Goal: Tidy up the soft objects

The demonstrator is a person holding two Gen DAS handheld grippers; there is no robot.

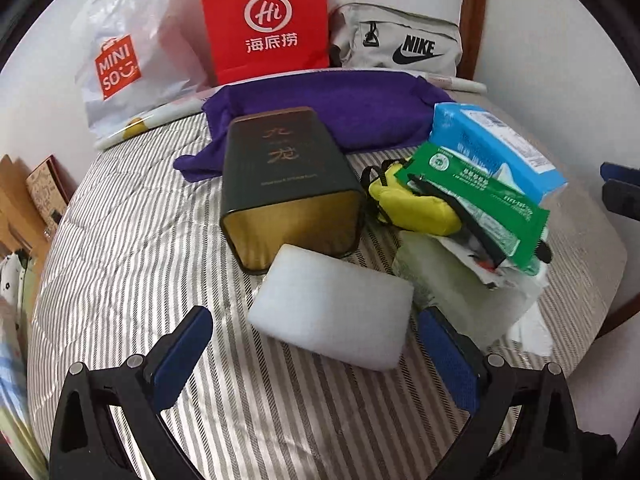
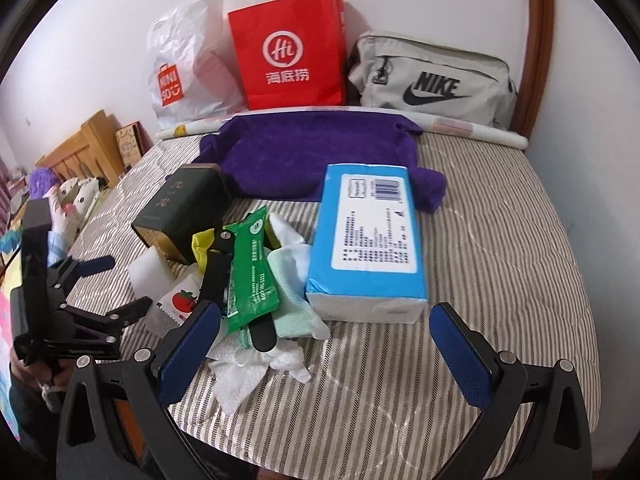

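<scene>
Left gripper (image 1: 314, 340), jaws spread: white foam block (image 1: 332, 306) lies flat on striped bed (image 1: 120, 248) between the fingertips, likely lined up for pickup | Right gripper (image 2: 326, 334), jaws spread, empty: blue tissue pack (image 2: 368, 240) at 12 o'clock | Purple towel (image 2: 316, 156) spread behind, perhaps the sorting spot

left wrist view: looks from low over the striped bed (image 1: 120, 240) toward the wall, close behind the white foam block (image 1: 332, 312), with the dark tin (image 1: 288, 184) just past it. right wrist view: set further right, near the blue tissue pack (image 2: 368, 240), facing the same wall. both share the purple towel (image 2: 320, 156), red bag (image 2: 288, 48), grey pouch (image 2: 432, 76) and the central pile; the left gripper (image 2: 116, 284) appears at the right view's left edge.
</scene>
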